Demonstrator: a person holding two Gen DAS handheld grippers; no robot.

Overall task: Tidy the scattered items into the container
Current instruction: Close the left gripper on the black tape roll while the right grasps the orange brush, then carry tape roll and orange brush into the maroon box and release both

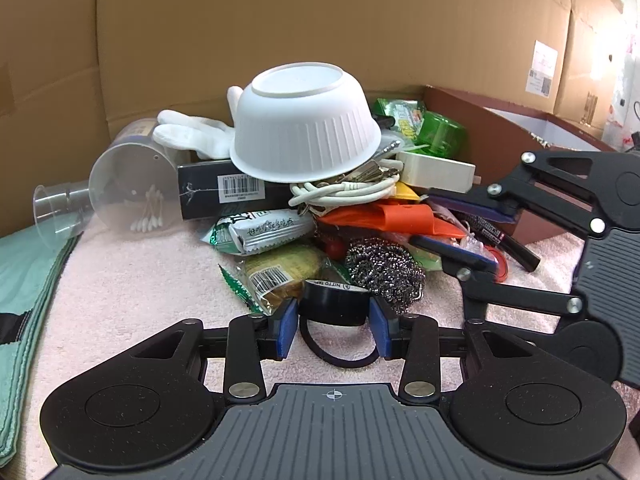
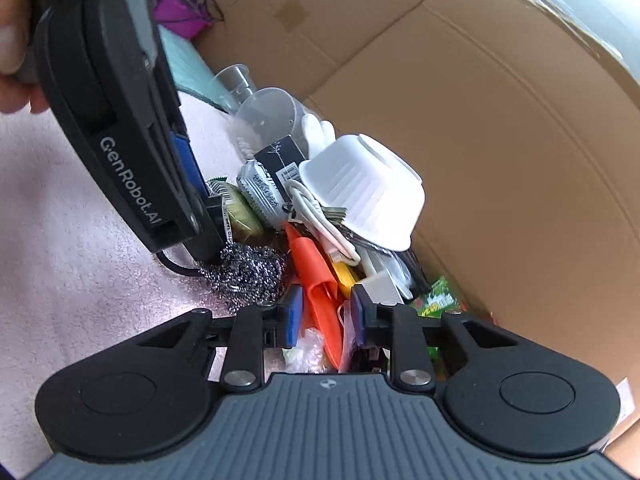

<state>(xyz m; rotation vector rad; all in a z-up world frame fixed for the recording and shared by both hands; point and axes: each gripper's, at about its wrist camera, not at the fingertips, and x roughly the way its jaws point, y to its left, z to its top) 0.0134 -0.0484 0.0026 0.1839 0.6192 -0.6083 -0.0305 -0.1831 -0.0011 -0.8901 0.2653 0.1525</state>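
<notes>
My left fingers (image 1: 334, 330) stand partly open around the black tape roll (image 1: 334, 306), which sits between the blue pads, seemingly touching both, on the pink towel (image 1: 120, 300); a black hair band (image 1: 340, 354) lies just under it; beyond the tips is the heap topped by an upturned white bowl (image 1: 306, 124); my right fingers (image 2: 326, 312) are narrowed around the orange plastic piece (image 2: 320, 288), though I cannot tell if they pinch it; the brown box (image 1: 500, 128) stands further right.

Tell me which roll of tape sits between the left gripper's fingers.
The black tape roll, right between the blue pads of the left hand-held gripper. The white tape roll lies farther back in the pile.
</notes>
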